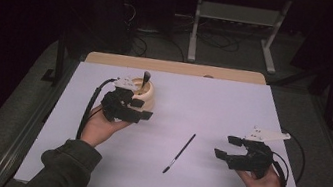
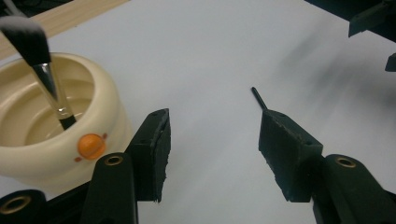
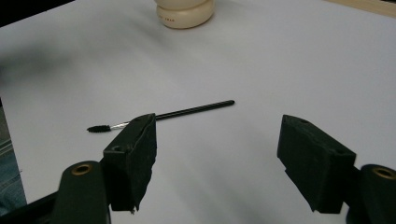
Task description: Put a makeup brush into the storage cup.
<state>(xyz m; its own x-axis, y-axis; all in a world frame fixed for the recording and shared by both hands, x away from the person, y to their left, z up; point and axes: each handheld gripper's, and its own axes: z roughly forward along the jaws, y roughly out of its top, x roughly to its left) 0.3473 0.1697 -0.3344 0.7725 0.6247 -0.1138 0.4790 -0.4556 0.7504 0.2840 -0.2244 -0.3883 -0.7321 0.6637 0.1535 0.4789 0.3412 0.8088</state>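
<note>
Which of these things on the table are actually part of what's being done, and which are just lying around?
Part of the job:
- cream holder
- brush standing in it
- thin black brush lying on the white board
- left gripper, open beside the holder
- right gripper, open

Just about:
- metal stand on the floor behind
- floor cables

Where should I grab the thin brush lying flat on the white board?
Best guess: take the thin brush at mid-handle, on the bare black stem, clear of the bristle tip. Come straight down from above with the right gripper, which is open and nearest, jaws set across the handle, since it lies flat with open board on both sides.
</note>
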